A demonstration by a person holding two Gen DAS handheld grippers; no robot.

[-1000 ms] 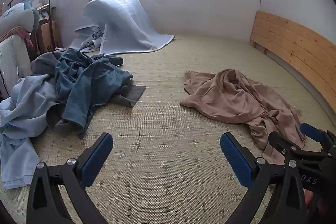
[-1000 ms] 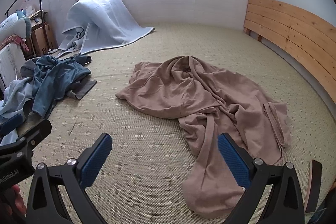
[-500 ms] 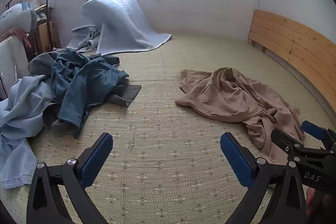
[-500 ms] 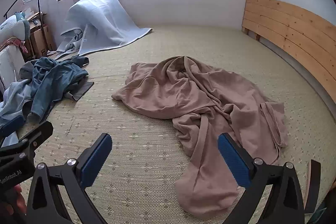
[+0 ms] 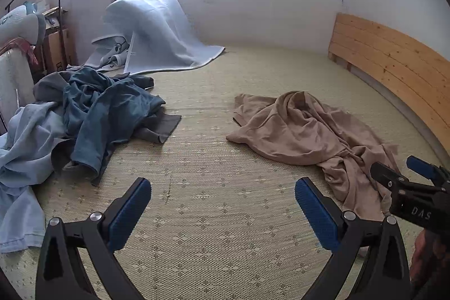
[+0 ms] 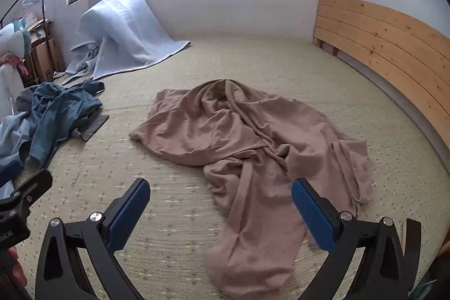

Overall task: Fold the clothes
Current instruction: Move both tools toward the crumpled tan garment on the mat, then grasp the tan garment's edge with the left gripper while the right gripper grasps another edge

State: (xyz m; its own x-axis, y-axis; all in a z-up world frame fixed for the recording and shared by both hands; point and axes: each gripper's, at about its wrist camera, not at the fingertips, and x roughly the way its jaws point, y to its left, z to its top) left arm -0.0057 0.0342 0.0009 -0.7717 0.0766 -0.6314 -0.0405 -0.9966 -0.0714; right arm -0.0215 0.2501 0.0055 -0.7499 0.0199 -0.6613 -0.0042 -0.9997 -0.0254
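A crumpled tan garment (image 6: 247,148) lies on the woven bed mat (image 6: 174,204), one long part reaching toward me. It also shows in the left wrist view (image 5: 306,131). My right gripper (image 6: 220,211) is open and empty, just above its near end. My left gripper (image 5: 222,208) is open and empty over bare mat, left of the garment. The right gripper's tip shows at the right edge of the left wrist view (image 5: 405,182).
A pile of dark blue and light blue clothes (image 5: 78,120) lies at the left. A pale blue blanket (image 5: 157,33) leans on the far wall under the window. A wooden headboard (image 6: 388,47) runs along the right. A clothes rack (image 5: 59,4) stands far left.
Both grippers have drawn back and risen slightly, so the clothes sit a little lower and farther in the views. Both stay open and empty.
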